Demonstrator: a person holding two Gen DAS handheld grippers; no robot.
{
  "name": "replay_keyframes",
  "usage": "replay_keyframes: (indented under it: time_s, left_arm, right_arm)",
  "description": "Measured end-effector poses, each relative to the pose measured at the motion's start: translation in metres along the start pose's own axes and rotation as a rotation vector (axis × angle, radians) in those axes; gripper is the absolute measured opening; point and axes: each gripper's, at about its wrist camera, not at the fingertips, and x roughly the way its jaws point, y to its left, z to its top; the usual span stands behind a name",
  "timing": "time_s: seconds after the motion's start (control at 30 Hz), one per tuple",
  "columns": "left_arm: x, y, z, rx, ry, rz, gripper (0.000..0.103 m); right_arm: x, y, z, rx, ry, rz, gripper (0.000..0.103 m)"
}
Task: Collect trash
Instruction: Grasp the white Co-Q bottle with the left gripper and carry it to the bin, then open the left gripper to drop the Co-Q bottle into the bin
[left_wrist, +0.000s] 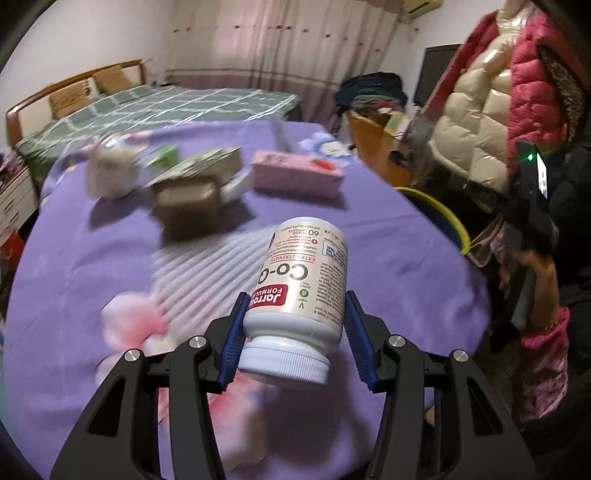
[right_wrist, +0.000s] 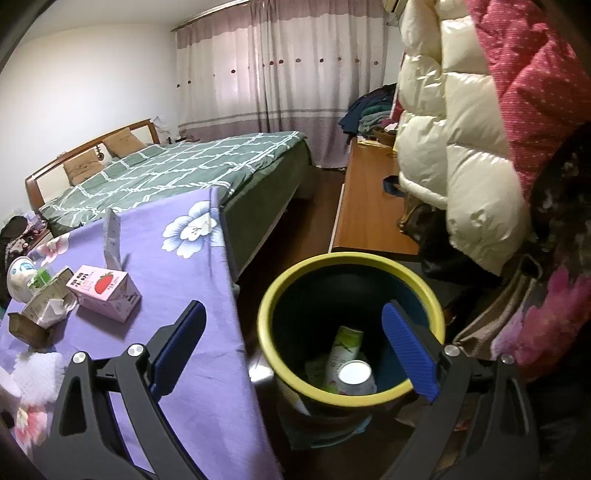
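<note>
My left gripper (left_wrist: 293, 319) is shut on a white supplement bottle (left_wrist: 301, 291) with a red label, cap toward the camera, held above the purple tablecloth (left_wrist: 92, 258). My right gripper (right_wrist: 293, 341) is open and empty, hovering over the yellow-rimmed dark bin (right_wrist: 269, 299) beside the table. The bin holds a green-white carton (right_wrist: 345, 347) and a can (right_wrist: 354, 373). A pink strawberry milk carton (right_wrist: 105, 291) (left_wrist: 297, 173), a crushed carton (right_wrist: 46, 304) (left_wrist: 201, 166), a brown box (right_wrist: 26, 328) (left_wrist: 188, 201) and a white cup (right_wrist: 20, 277) (left_wrist: 110, 170) lie on the table.
The bin's rim (left_wrist: 448, 218) shows at the table's right edge in the left wrist view. A green checked bed (right_wrist: 177, 166) lies behind. A wooden bench (right_wrist: 369, 206) and hanging puffer jackets (right_wrist: 461, 147) stand to the right of the bin.
</note>
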Motion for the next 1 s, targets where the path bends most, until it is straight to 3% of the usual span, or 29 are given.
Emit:
replay_keyframes:
  time_s: [0.27, 0.6, 1.0]
  left_arm:
    - [0.051, -0.060, 0.049, 0.083, 0.033, -0.104, 0.051]
    - [0.126, -0.169, 0.111, 0.239, 0.069, -0.215, 0.051]
    - [0.222, -0.250, 0.141, 0.294, 0.163, -0.206, 0.051]
  right_arm:
    - [-0.013, -0.049, -0.009, 0.047, -0.005, -0.070, 0.091]
    - [-0.015, -0.103, -0.017, 0.119, 0.002, -0.136, 0.091]
    - [0.001, -0.140, -0.030, 0.169, 0.042, -0.160, 0.092]
